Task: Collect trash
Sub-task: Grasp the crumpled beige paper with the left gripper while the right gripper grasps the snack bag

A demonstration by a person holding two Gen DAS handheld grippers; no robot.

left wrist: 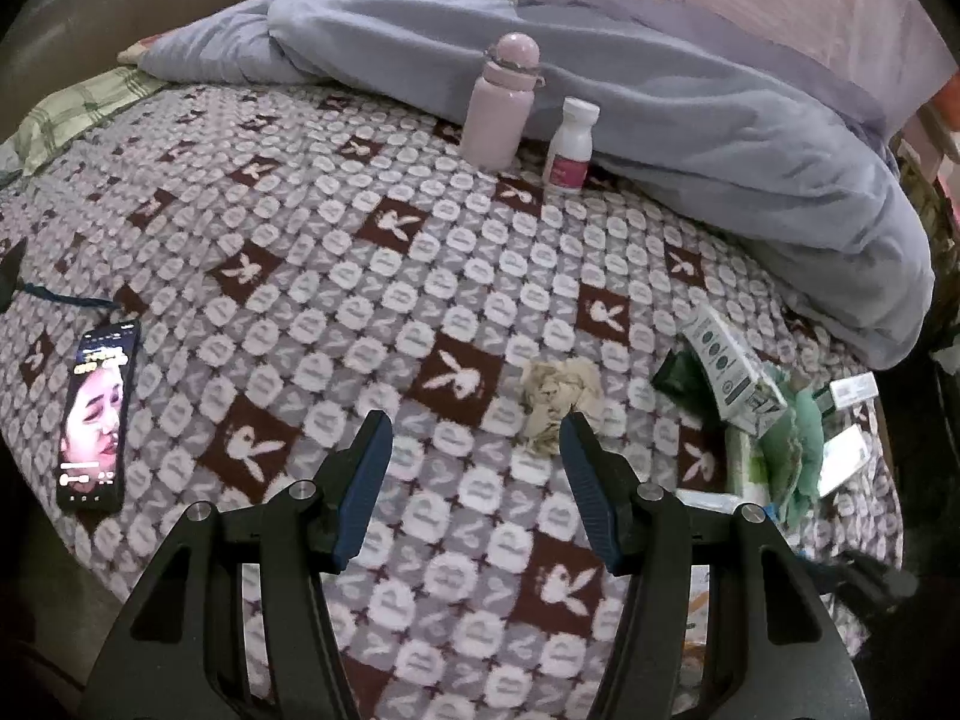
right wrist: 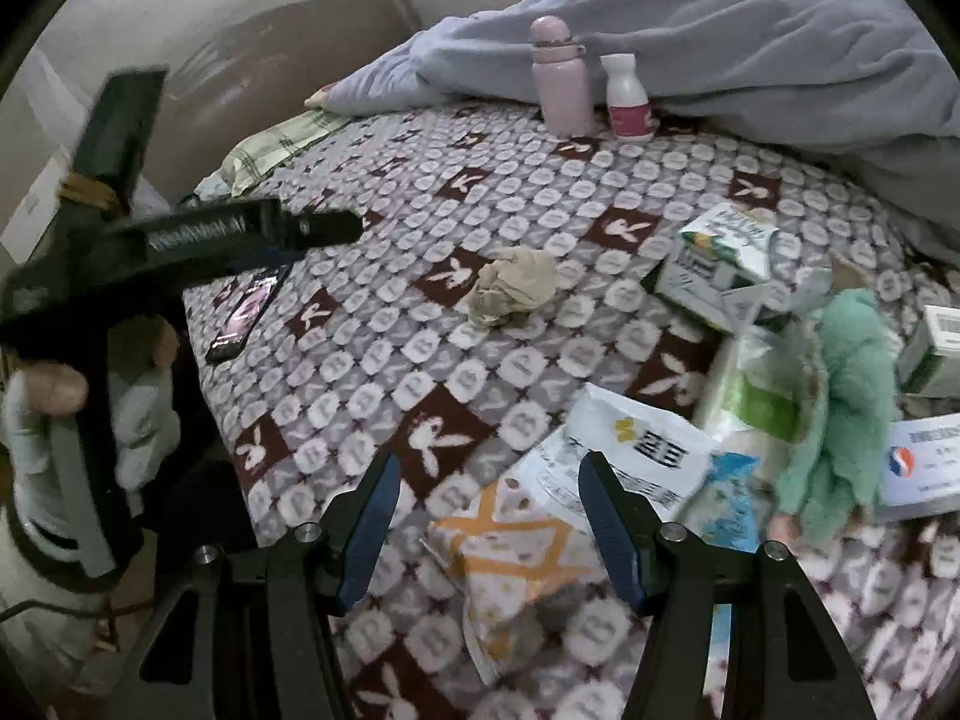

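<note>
Left gripper [left wrist: 475, 427] fingers apart, right gripper [right wrist: 487, 468] fingers apart, crumpled tissue [left wrist: 561, 403] on bed

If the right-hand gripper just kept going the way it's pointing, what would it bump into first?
Most likely the white printed bag lying on the bedspread, straight ahead between the open right gripper; depth is hard to judge.

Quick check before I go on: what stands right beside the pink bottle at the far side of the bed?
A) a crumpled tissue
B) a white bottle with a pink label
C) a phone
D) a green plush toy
B: the white bottle with a pink label stands upright next to the pink bottle, both in front of the blue duvet.
</note>
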